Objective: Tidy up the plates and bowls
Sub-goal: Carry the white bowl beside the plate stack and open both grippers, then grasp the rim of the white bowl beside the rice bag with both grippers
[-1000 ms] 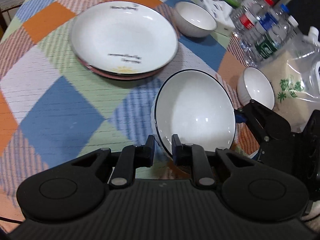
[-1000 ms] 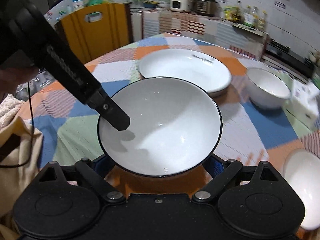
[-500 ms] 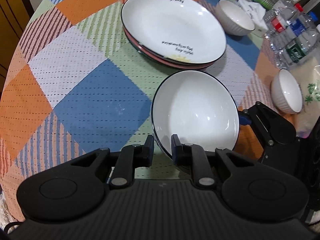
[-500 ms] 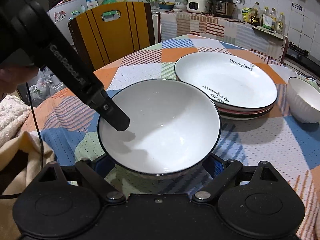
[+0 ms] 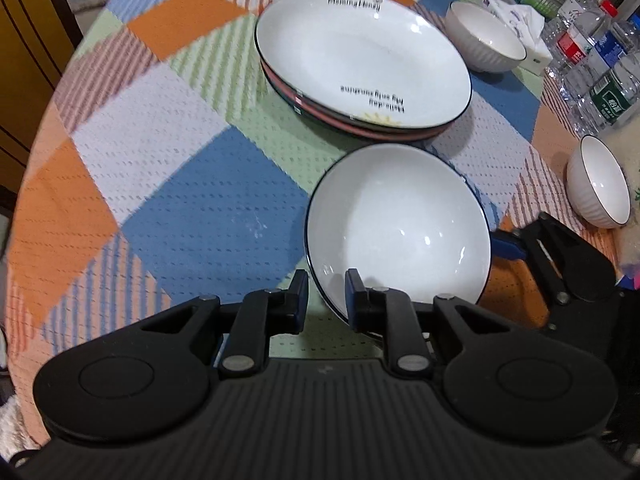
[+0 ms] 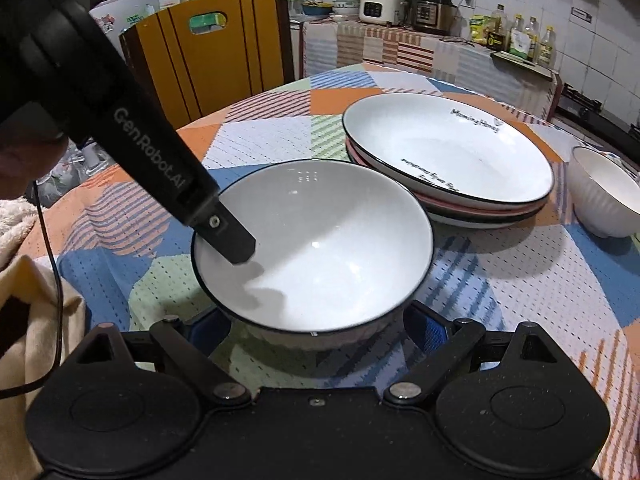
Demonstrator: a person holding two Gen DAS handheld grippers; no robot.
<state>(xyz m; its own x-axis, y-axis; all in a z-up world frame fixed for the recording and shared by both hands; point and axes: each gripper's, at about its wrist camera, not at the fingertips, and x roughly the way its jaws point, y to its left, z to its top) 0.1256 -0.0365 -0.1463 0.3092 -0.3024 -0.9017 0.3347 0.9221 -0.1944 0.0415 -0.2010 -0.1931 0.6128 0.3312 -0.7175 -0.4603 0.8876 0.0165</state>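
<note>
A white bowl with a dark rim (image 5: 400,224) (image 6: 320,240) sits low over the checked tablecloth, in front of a stack of plates (image 5: 360,60) (image 6: 444,156). Whether it rests on the cloth I cannot tell. My left gripper (image 5: 326,292) pinches the bowl's near rim, one finger inside and one outside, and its jaws are opening slightly. That inner finger (image 6: 224,232) reaches into the bowl in the right wrist view. My right gripper (image 6: 318,330) spans the bowl's body, a blue pad against each side.
Two small white ribbed bowls stand on the table, one behind the stack (image 5: 484,36) (image 6: 604,192), one at the right edge (image 5: 600,184). Water bottles (image 5: 592,64) crowd the far right. A yellow chair (image 6: 208,52) stands beyond the table, and a beige towel (image 6: 24,280) hangs at the left.
Both grippers have carried the bowl across the table and a little lower. The plate stack now lies close behind it. Neither grip looks different.
</note>
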